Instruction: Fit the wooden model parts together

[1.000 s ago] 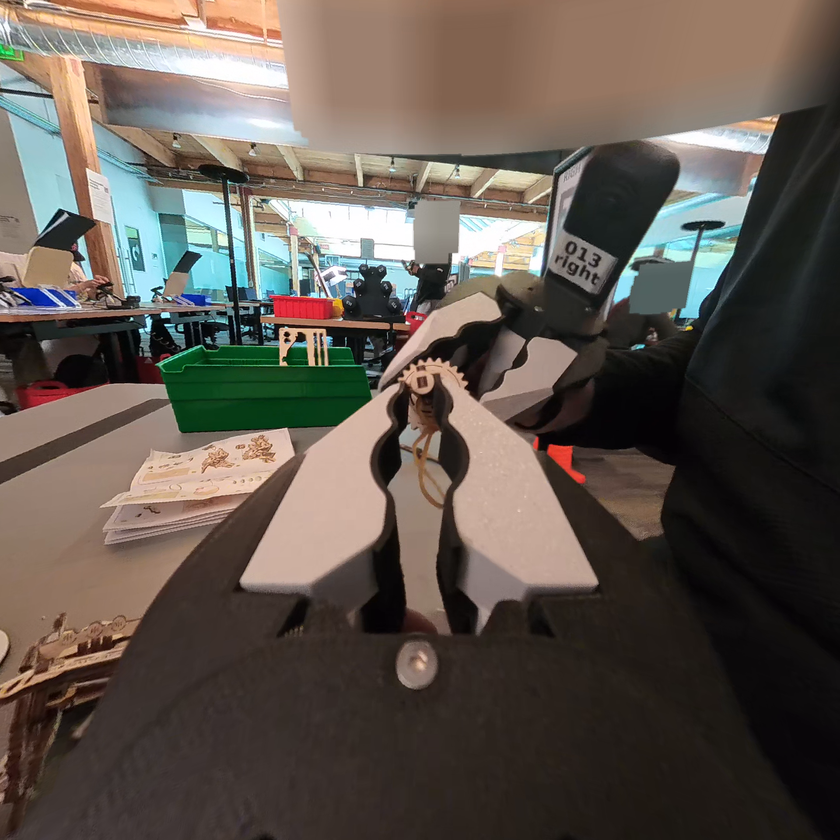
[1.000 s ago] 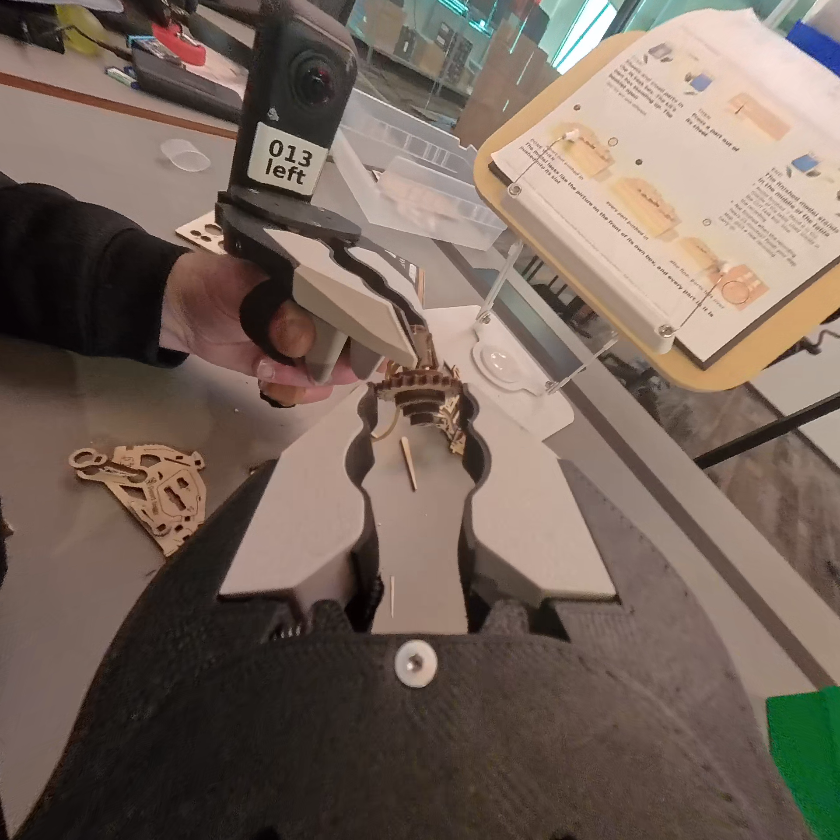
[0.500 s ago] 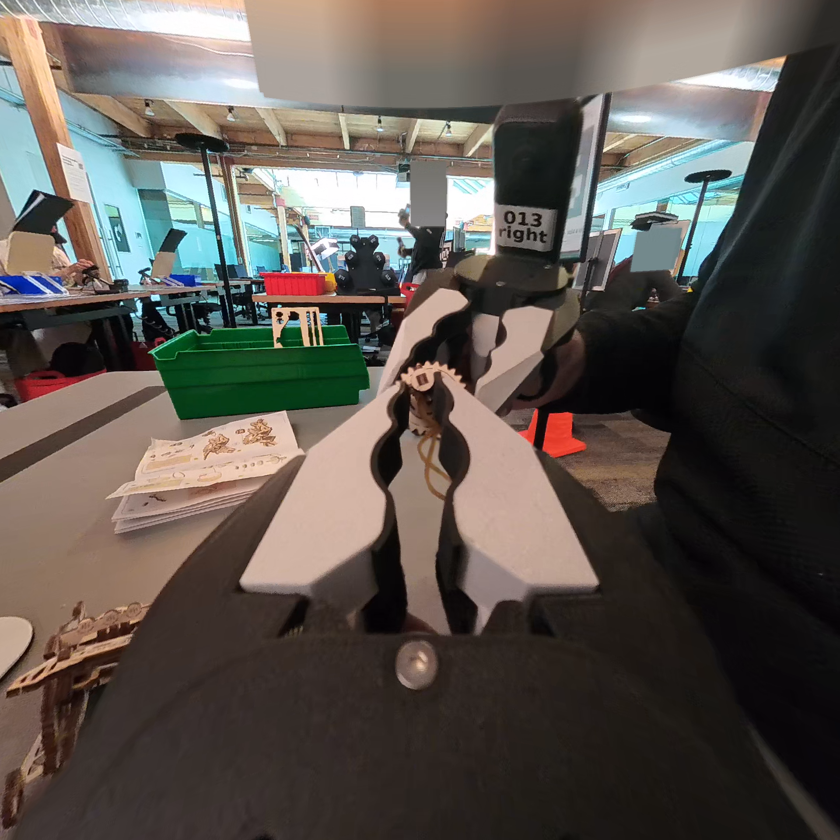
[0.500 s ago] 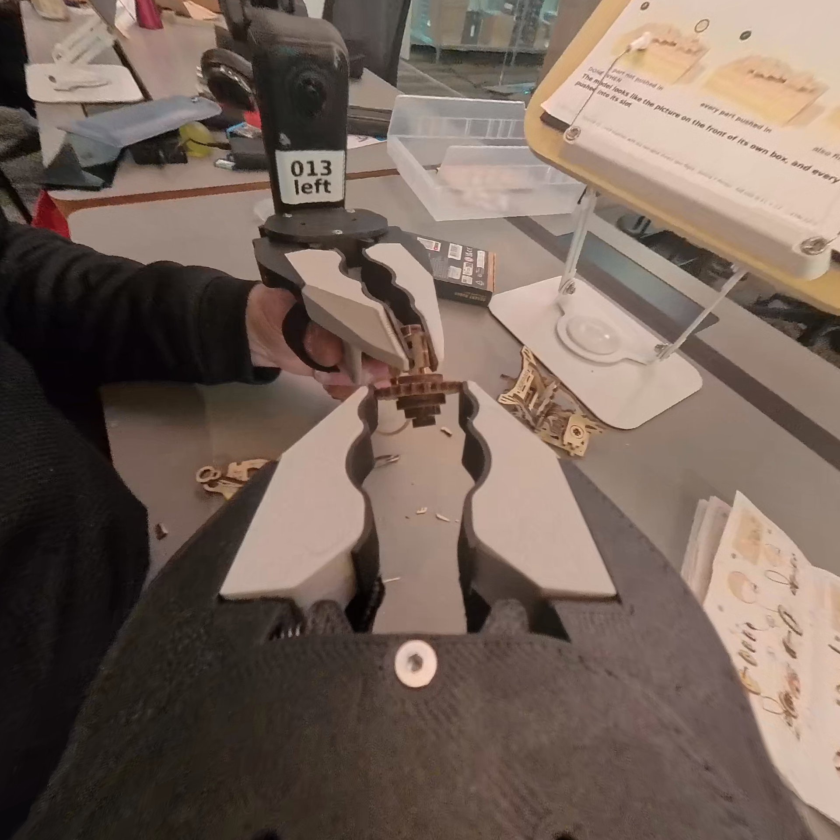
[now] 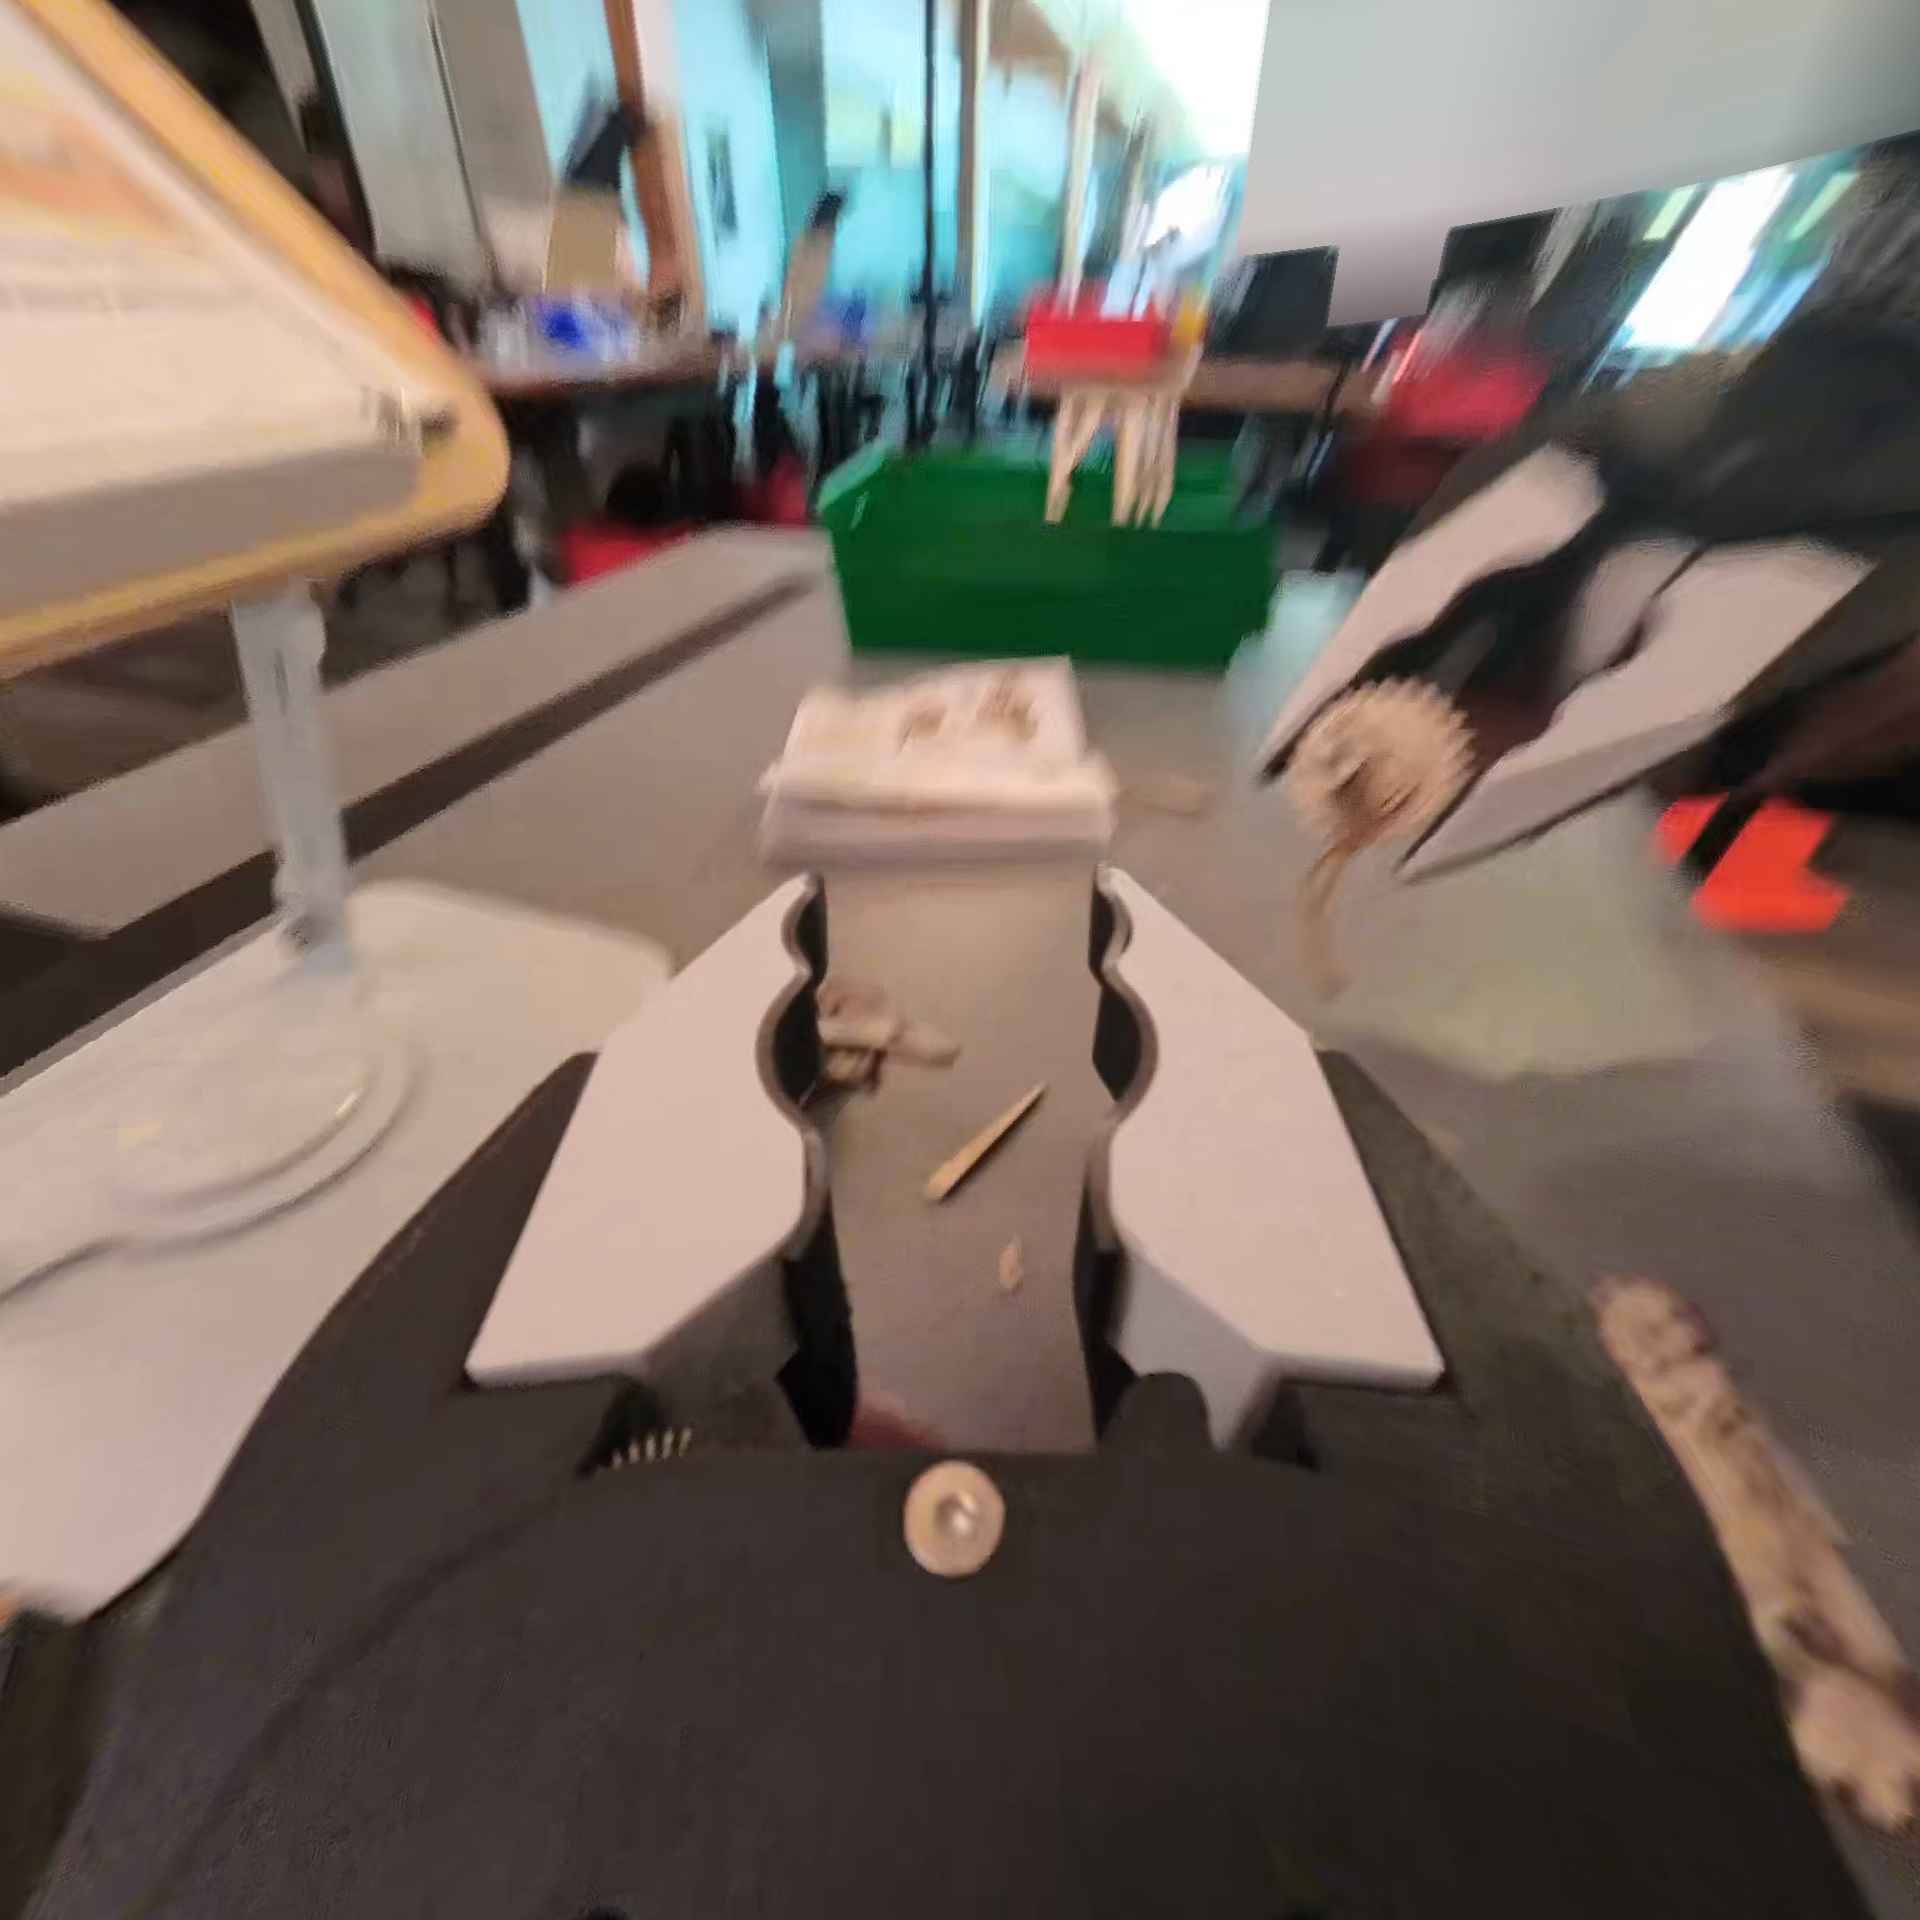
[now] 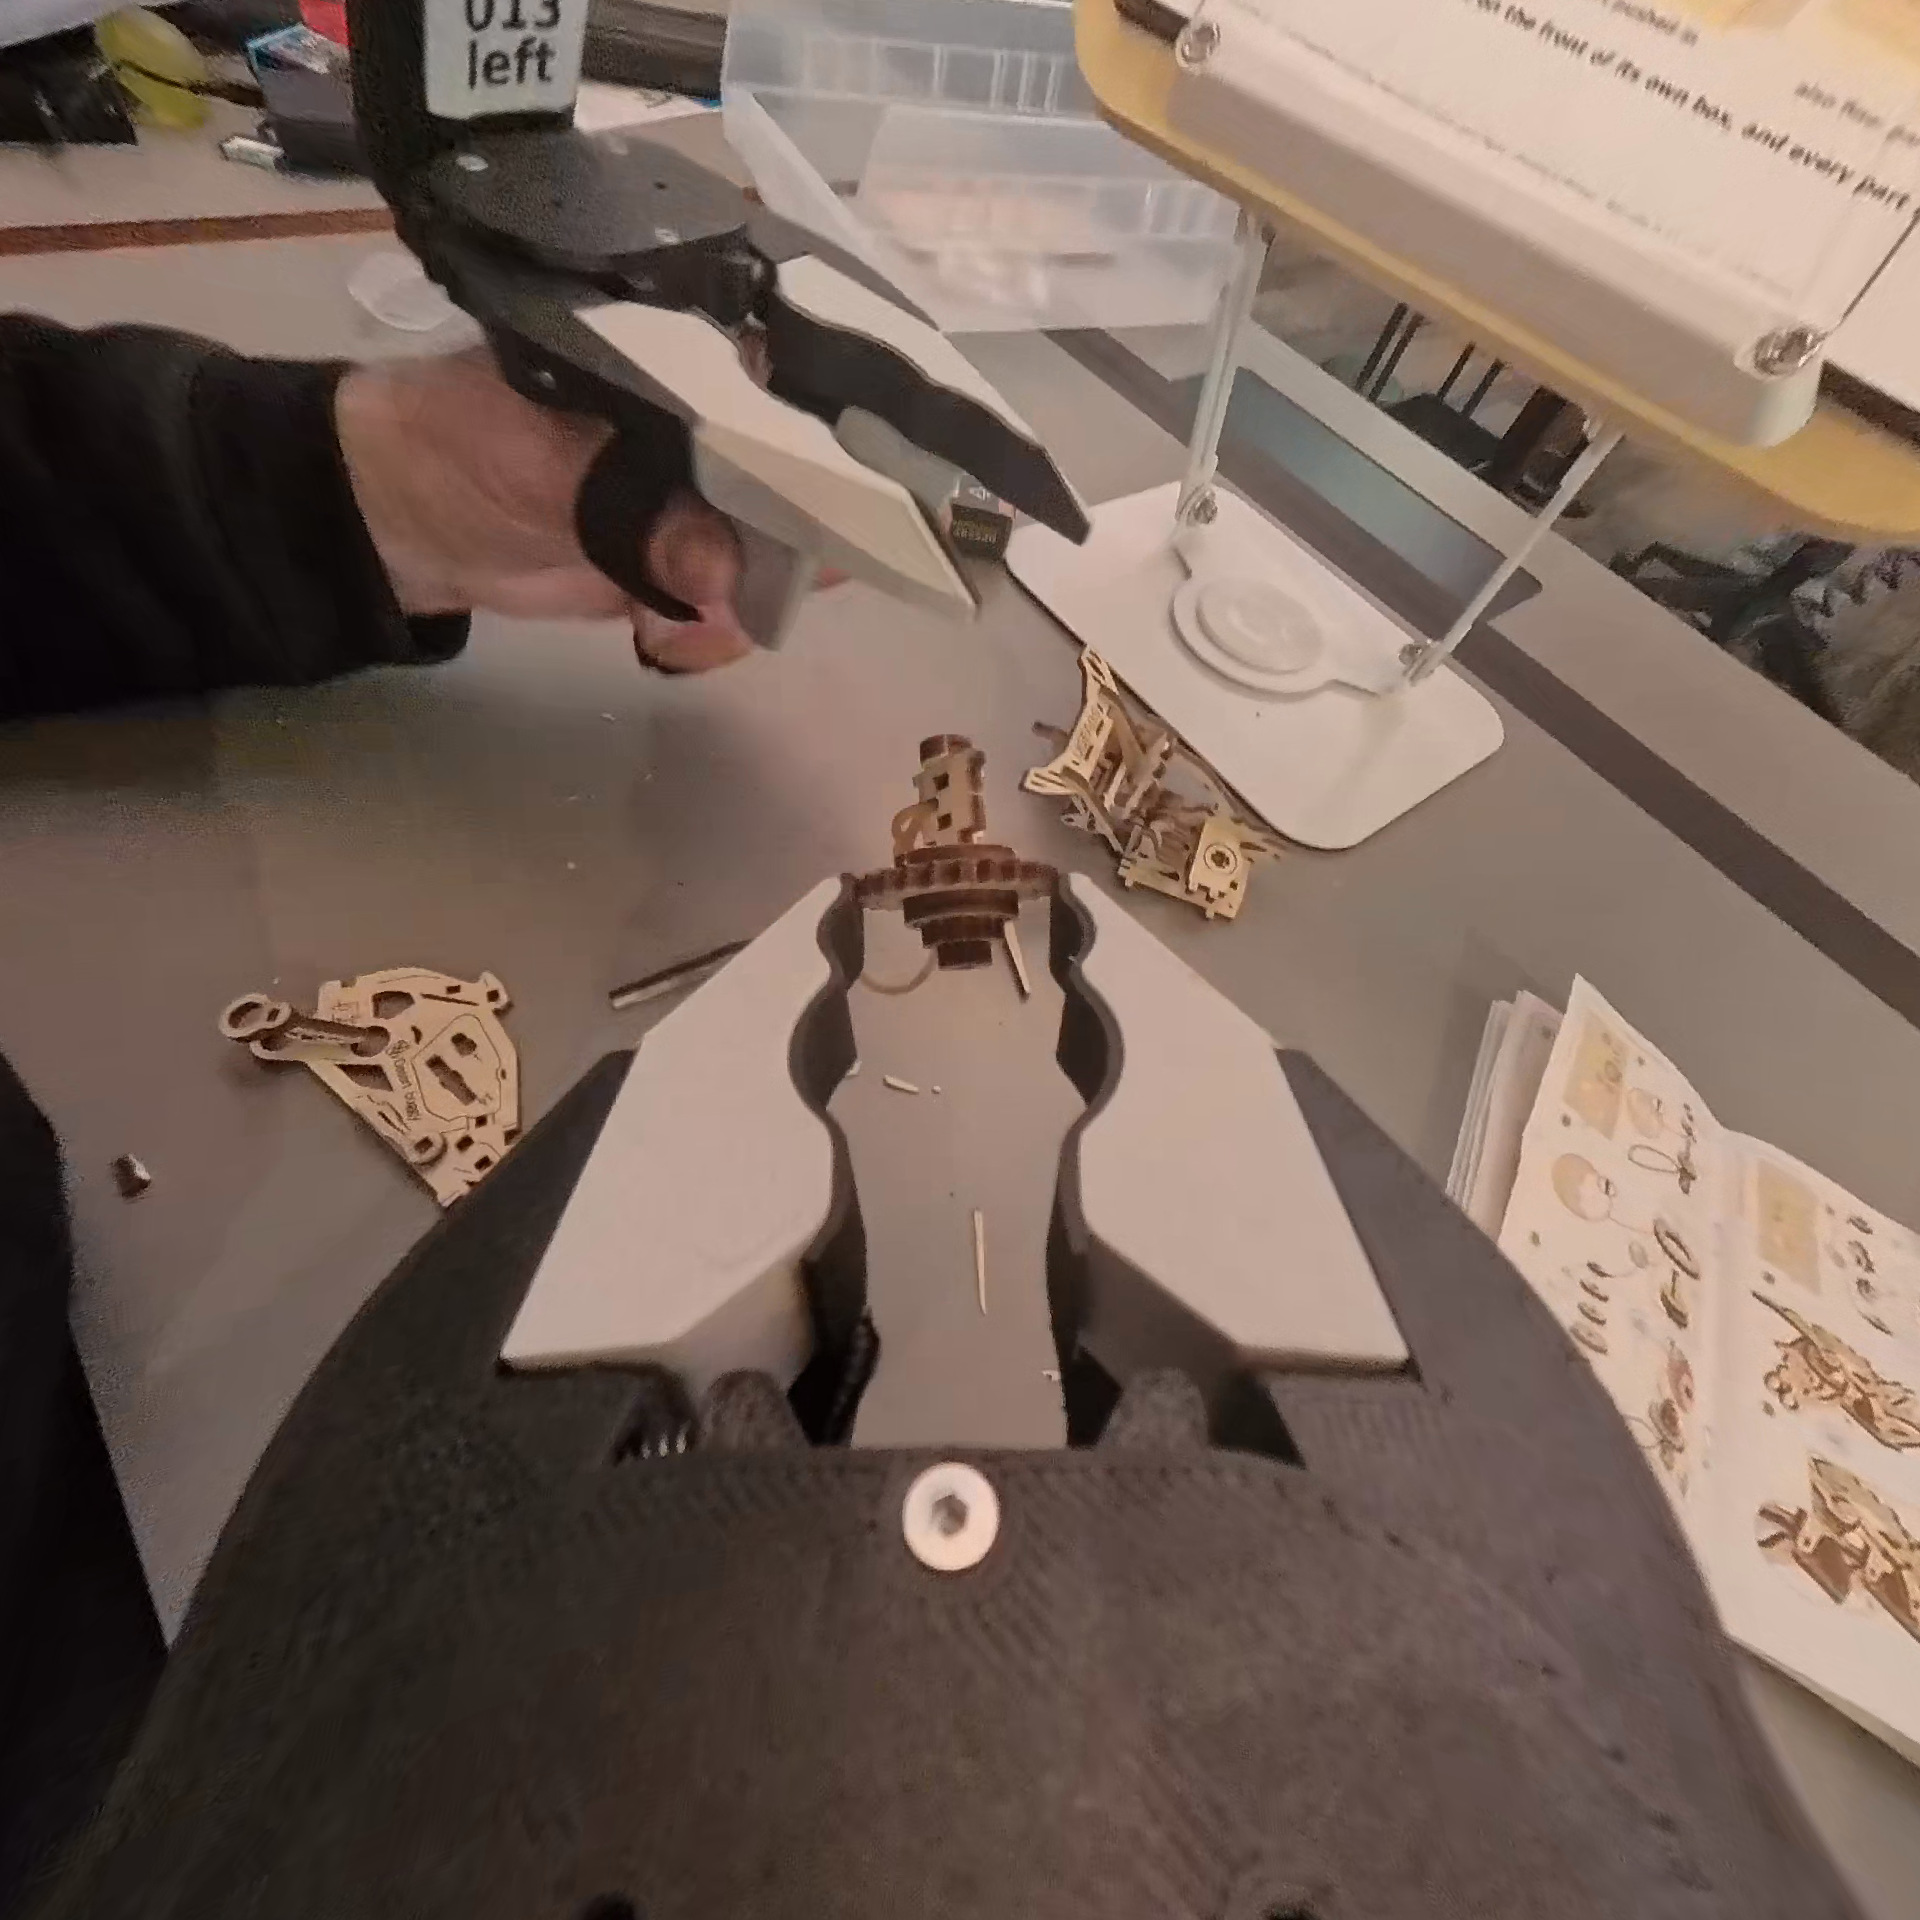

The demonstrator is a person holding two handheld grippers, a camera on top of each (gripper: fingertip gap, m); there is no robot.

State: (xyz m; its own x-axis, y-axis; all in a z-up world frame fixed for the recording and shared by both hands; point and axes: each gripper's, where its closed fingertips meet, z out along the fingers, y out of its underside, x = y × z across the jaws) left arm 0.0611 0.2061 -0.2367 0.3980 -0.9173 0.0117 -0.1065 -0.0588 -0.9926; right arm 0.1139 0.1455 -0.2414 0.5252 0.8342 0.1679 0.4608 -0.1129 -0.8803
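Note:
My right gripper (image 6: 956,904) is shut on a wooden gear assembly (image 6: 951,888), both pads pressing the toothed wheel's rim. A small slotted wooden piece (image 6: 948,790) stands on top of the gear, and a rubber band hangs below it. My left gripper (image 6: 1013,556) is open and empty, up and to the left of the gear and apart from it. The left wrist view is blurred; there my left gripper (image 5: 956,894) is open over the table, and the right gripper with the gear assembly (image 5: 1382,758) shows at the upper right.
A wooden sub-assembly (image 6: 1143,821) lies by the white base of the instruction stand (image 6: 1351,707). A flat wooden part with a key (image 6: 395,1070) lies at the left. A booklet (image 6: 1714,1299) lies at the right. A green bin (image 5: 1049,592) stands beyond. A wooden stick (image 5: 982,1143) lies on the table.
My left gripper opened, let go of the small piece on top of the gear and drew away to the left. My right gripper kept its hold on the gear assembly.

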